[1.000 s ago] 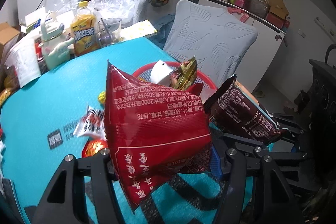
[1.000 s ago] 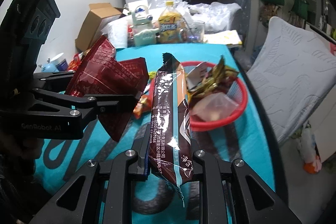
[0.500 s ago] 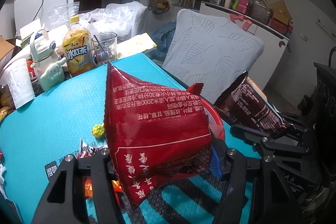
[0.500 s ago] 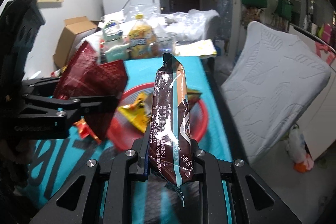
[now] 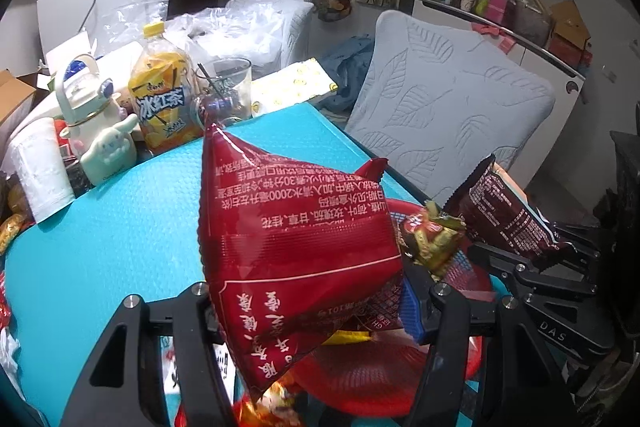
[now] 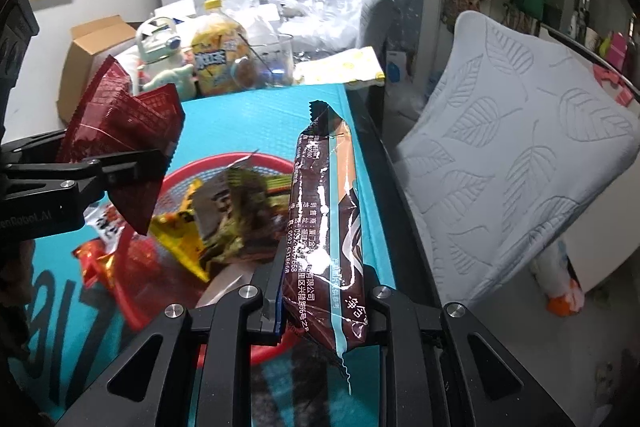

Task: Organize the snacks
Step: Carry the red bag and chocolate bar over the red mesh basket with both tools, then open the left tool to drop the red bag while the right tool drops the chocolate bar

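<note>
My left gripper is shut on a big red snack bag and holds it over the near edge of the red basket. That bag also shows in the right wrist view, left of the basket. My right gripper is shut on a long dark brown snack pack, held just above the basket's right side; it also shows in the left wrist view. The basket holds several wrapped snacks.
Loose snack packets lie on the teal table left of the basket. At the far end stand an iced tea bottle, a glass, a white kettle and plastic bags. A grey chair back stands right of the table.
Both grippers have moved forward over the table with their packs still held. The basket is now nearer and lower in both views.
</note>
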Available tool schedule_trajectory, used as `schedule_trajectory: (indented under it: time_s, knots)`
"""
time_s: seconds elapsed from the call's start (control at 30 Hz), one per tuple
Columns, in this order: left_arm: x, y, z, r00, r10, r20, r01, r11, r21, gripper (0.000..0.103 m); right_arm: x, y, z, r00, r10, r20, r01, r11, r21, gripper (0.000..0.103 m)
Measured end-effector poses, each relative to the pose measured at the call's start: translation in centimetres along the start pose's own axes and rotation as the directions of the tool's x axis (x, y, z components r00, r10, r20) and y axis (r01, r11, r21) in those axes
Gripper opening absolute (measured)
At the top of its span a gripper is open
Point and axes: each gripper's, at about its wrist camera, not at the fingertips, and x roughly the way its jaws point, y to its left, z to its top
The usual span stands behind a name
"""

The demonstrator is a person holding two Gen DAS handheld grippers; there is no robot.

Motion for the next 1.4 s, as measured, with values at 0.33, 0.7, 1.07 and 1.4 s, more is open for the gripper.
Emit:
schedule_trajectory:
  time_s: [0.33, 0.7, 1.07, 1.4]
  knots:
    - [3.7, 0.4, -1.8, 0.981, -0.119, -0.151, 0.112, 0.992, -0.055, 0.061, 1.3, 0.3, -0.2, 1.0, -0.019, -0.008, 0.019, 1.0, 0.003, 0.021]
    - [3.6, -0.1, -1.7, 0.982, -0.092, -0.164, 0.09, 0.996, -0.016, 0.066, 1.5, 1.4, -0.4, 0.999, -0.028, -0.017, 0.027, 0.998, -0.064, 0.025]
    - [0.8, -0.2, -1.3, 0.993, -0.088, -0.078, 0.087, 0.996, -0.016, 0.074, 0.0, 1.1, -0.5, 0.999, 0.032, -0.023, -0.032, 0.999, -0.03, 0.039]
    - [-1.1, -0.3, -1.3, 0.994, -0.095, -0.053, 0.094, 0.995, -0.014, 0.074, -2.2, 1.3, -0.7, 0.997, 0.073, 0.012, -0.073, 0.997, 0.001, 0.04]
